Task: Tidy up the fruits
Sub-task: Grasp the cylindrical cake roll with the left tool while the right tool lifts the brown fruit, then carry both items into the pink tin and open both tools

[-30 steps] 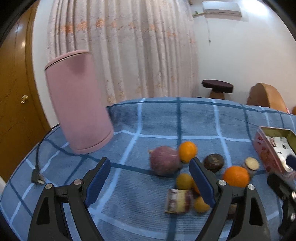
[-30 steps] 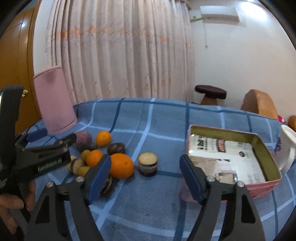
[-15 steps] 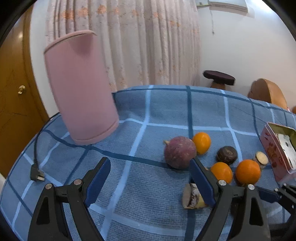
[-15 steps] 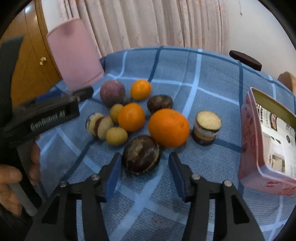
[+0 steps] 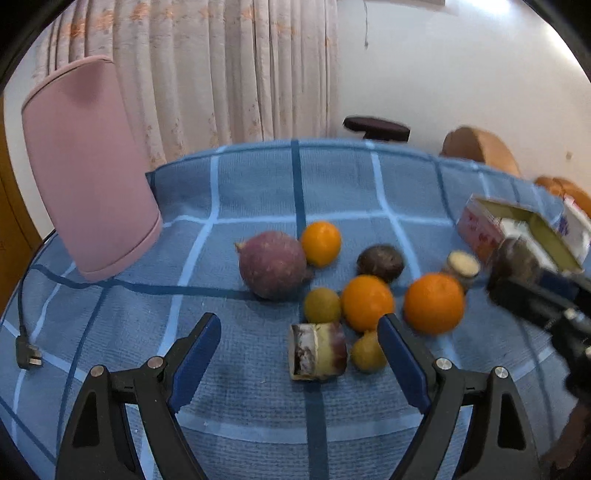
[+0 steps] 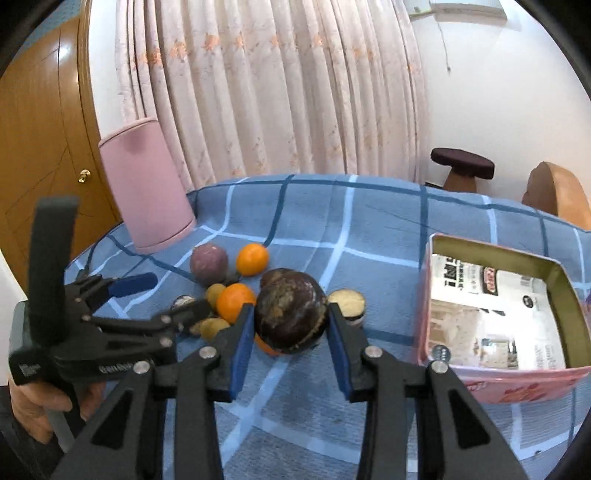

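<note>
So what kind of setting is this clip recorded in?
Most likely a room in someone's home: floor-length patterned curtains, a wooden door with a brass knob, a wall-mounted air conditioner, and a table under a blue checked cloth holding fruit.

**Fruit crowds the middle; cloth open at near and far edges**

Bare tablecloth [image 5: 258, 398] lies along the table's near edge and behind the fruit cluster [image 5: 365, 302]. The pink cylinder [image 5: 88, 184] blocks the left edge, the open tin [image 6: 495, 310] the right.
</note>
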The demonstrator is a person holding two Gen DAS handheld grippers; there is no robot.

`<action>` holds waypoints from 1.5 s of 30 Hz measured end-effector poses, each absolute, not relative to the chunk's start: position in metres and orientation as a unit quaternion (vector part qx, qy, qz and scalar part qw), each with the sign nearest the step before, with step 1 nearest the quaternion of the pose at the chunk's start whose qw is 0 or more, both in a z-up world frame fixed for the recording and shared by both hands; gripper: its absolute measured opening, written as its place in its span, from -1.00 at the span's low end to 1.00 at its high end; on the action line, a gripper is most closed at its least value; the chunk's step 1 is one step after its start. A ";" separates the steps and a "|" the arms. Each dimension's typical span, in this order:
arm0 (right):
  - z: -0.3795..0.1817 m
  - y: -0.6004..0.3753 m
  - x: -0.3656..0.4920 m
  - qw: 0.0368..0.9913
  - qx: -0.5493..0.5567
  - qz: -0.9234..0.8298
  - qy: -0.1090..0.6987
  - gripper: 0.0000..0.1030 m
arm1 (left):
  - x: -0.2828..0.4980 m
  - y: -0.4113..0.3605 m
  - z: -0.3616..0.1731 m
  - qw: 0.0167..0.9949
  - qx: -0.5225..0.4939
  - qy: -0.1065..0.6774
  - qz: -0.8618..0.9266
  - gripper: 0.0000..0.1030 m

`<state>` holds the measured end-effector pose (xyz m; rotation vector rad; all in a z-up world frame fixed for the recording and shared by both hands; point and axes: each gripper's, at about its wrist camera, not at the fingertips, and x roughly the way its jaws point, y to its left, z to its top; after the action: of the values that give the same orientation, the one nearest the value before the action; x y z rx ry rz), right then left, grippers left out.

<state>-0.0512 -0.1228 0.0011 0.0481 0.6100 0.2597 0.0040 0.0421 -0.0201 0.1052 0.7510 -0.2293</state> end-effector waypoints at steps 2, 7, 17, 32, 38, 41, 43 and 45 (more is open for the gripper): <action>0.001 -0.123 -0.050 0.943 0.026 0.129 0.304 -0.20 | 0.007 0.047 -0.020 0.922 0.038 0.369 -0.109 0.58; 0.000 -0.123 -0.049 0.944 0.030 0.132 0.302 -0.20 | 0.013 0.063 -0.027 0.912 -0.004 0.393 -0.118 0.22; -0.006 -0.124 -0.042 0.937 0.035 0.134 0.319 -0.20 | 0.021 0.050 -0.037 0.902 0.027 0.417 -0.111 -0.38; 0.023 -0.202 -0.056 0.968 0.055 0.031 0.243 -0.20 | -0.017 0.022 0.010 0.946 -0.020 0.278 -0.163 -0.38; 0.016 -0.267 -0.056 0.961 0.087 -0.031 0.260 -0.20 | -0.015 -0.049 0.016 0.936 0.012 0.275 -0.220 -0.38; 0.013 -0.288 -0.055 0.958 0.094 -0.044 0.268 -0.20 | -0.014 -0.086 0.017 0.930 0.028 0.274 -0.244 -0.38; 0.011 -0.295 -0.054 0.956 0.084 -0.053 0.275 -0.20 | -0.014 -0.111 0.019 0.923 0.028 0.281 -0.263 -0.38; 0.008 -0.303 -0.055 0.955 0.076 -0.060 0.280 -0.20 | -0.011 -0.132 0.019 0.916 0.031 0.288 -0.277 -0.38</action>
<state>-0.0549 -0.3025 0.0084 0.1553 0.5685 -0.1213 -0.0115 -0.1319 0.0187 0.0637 0.5933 -0.5701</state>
